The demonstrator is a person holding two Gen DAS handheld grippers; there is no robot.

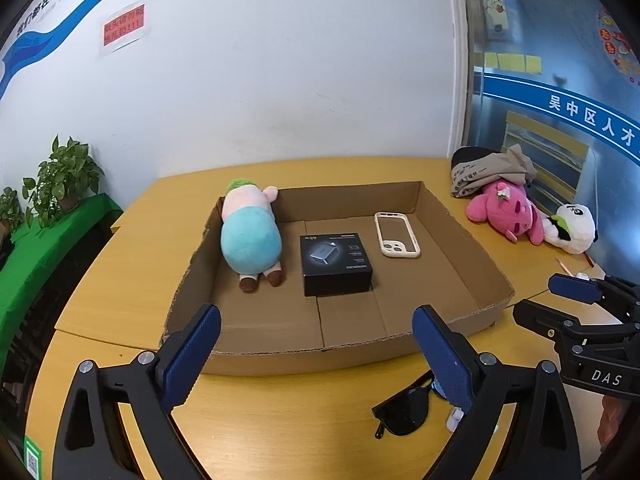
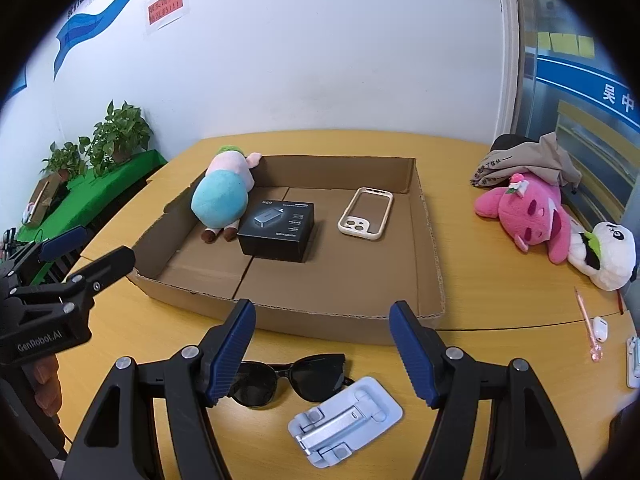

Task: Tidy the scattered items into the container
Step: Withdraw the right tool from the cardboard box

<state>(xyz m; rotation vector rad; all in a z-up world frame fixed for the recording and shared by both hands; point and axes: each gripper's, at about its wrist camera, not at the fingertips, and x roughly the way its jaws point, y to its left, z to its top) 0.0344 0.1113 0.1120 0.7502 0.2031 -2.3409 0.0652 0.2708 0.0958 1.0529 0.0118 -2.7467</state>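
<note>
On the yellow table point(image 1: 280, 420) sits a shallow cardboard tray point(image 1: 452, 240), and inside it lie three things: a plush toy point(image 1: 250, 236) in a blue dress at the far left, a black charger box point(image 1: 336, 264) in the middle with print too small to read, and a cream phone case point(image 1: 397, 234) to its right. Near the tray's front wall, outside it, lie black sunglasses point(image 2: 288, 378) and, just beside them, a folded grey phone stand point(image 2: 346, 426).

The left gripper point(image 1: 316, 356) hangs over the tray's near edge with its jaws spread wide and nothing between them. The right gripper point(image 2: 322, 356) hovers above the sunglasses and stand, jaws apart, gripping nothing. Its side reads "DAS"; the left one's reads "GenRobot.AI".

Far right on the table lie a pink plush point(image 2: 528, 216), a panda plush point(image 2: 608, 256), a pink pen point(image 2: 586, 322) and a printed cloth bag point(image 2: 520, 160). A blue band on the glass reads "吴中区人才".
</note>
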